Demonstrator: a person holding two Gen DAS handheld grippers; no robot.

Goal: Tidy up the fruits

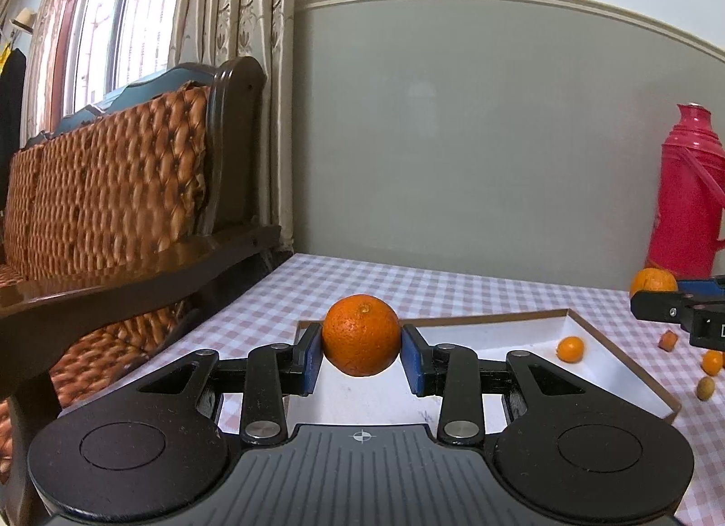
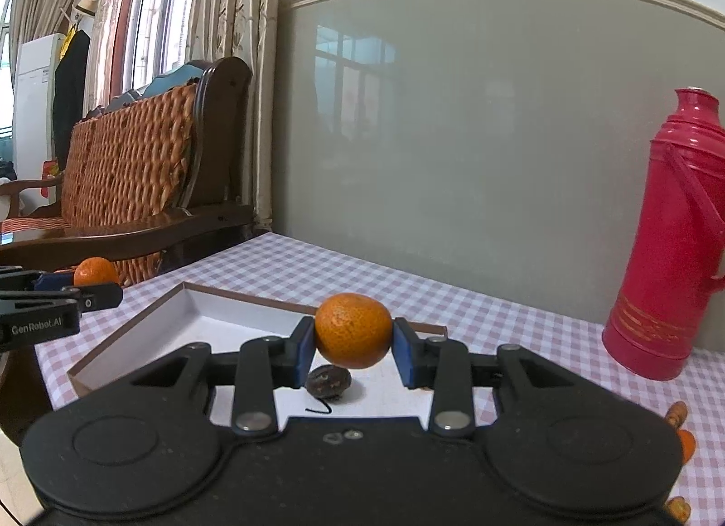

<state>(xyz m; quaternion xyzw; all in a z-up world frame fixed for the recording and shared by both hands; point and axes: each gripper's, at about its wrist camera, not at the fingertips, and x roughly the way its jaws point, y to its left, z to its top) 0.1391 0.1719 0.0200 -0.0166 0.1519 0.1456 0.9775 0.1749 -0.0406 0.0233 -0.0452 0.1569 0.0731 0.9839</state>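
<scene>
Your left gripper (image 1: 361, 356) is clamped on an orange (image 1: 361, 335), the blue pads (image 1: 311, 356) pressing its two sides, and you hold it in the air over the near left part of the tray (image 1: 611, 347). The grip sits at the fruit's widest line, so it looks fair; but the skin is round and smooth, and if you tilt or jolt the wrist the orange could roll out between the pads and drop outside the rim.

Inside the tray lies a small orange fruit (image 1: 570, 349) at the far right corner, and a dark fruit (image 2: 328, 383) under your right gripper. Lower either load carelessly and you may knock these or set fruit on fruit.

Your right gripper (image 2: 353, 347) is closed on a mandarin (image 2: 353, 330), held above the tray's right part. Its peel looks soft; squeeze harder and it may dent.

Loose small fruits (image 1: 712, 363) lie on the tablecloth (image 1: 453, 295) right of the tray, and a red thermos (image 2: 670, 245) stands near; a wide swing right could strike it.
</scene>
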